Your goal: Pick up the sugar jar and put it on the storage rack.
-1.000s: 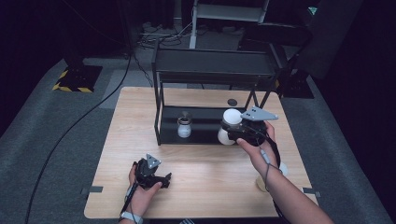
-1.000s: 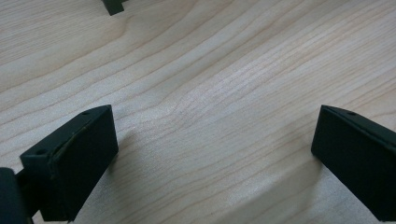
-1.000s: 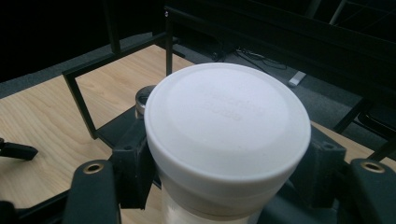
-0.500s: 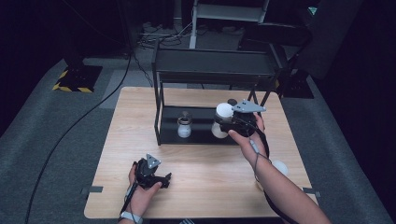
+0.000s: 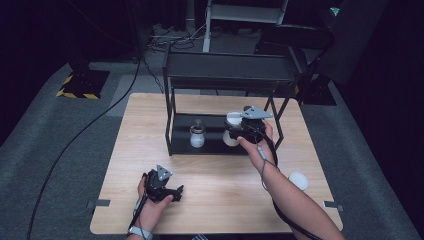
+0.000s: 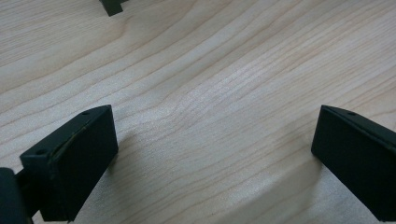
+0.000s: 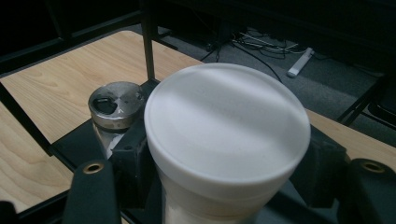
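Work in hand: setting a white foam cup [image 7: 227, 140] on the lower shelf [image 5: 216, 145] of the black rack [image 5: 227, 75]
Cup's place: upright between the right jaws, at the shelf's right end, beside a small shaker [image 5: 197, 136] with a metal top
Right hand-held gripper [image 5: 239, 131]: clamped on the cup's sides, just under its rim
Left hand-held gripper [image 5: 167, 191]: jaws wide apart, nothing between them, low over the counter [image 5: 220, 200]
Handling: probably light and easily crushed; smooth walls may slip, so a gentle squeeze below the rim suits it
Contents: cannot tell, the lid covers it
Elsewhere: a white lid-like disc [image 5: 298, 180] lies near the right forearm
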A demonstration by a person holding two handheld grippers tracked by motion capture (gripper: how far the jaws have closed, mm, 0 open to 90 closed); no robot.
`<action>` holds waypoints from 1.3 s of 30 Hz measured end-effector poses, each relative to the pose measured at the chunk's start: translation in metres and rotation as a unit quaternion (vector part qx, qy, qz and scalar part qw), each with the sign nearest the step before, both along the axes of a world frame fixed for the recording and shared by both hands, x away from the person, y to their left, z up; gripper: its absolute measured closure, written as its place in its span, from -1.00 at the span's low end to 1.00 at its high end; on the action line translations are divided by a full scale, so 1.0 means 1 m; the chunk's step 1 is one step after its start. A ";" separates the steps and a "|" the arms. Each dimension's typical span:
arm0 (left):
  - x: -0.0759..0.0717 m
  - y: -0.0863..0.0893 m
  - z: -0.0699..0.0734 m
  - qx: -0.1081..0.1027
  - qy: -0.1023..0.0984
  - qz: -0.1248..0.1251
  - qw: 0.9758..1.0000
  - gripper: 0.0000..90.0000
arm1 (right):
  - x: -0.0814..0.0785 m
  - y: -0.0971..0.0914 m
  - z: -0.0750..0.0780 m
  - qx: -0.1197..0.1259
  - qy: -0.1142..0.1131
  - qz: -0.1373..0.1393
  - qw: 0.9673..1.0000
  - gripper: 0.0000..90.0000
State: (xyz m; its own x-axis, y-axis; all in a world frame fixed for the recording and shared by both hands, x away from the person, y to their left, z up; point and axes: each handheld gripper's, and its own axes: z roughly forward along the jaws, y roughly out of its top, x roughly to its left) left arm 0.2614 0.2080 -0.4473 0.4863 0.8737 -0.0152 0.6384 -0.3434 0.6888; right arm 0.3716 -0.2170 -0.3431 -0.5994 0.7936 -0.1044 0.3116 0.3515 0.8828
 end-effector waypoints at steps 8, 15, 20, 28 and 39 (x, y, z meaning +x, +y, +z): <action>0.000 0.000 0.000 0.000 0.000 0.000 1.000 -0.99 | 0.009 0.009 -0.015 0.003 0.005 -0.004 1.000 -0.25; 0.000 0.000 0.000 0.000 0.000 -0.001 1.000 -0.99 | 0.015 0.013 -0.026 0.001 0.009 -0.006 1.000 -0.25; 0.000 0.000 0.000 -0.001 0.000 -0.001 1.000 -0.99 | 0.019 0.015 -0.033 0.000 0.016 -0.010 1.000 -0.25; 0.000 0.001 0.000 0.000 0.000 -0.002 1.000 -0.99 | 0.023 0.016 -0.040 0.002 0.020 -0.011 1.000 -0.25; 0.001 0.001 0.000 0.000 0.000 -0.003 1.000 -0.99 | 0.025 0.016 -0.043 -0.001 0.025 -0.013 1.000 -0.25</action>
State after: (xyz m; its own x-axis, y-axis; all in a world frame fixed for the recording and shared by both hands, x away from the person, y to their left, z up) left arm 0.2620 0.2087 -0.4472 0.4911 0.8710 -0.0147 0.6367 -0.3474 0.6884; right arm 0.3969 -0.2013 -0.3861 -0.5826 0.8092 -0.0764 0.3647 0.3443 0.8651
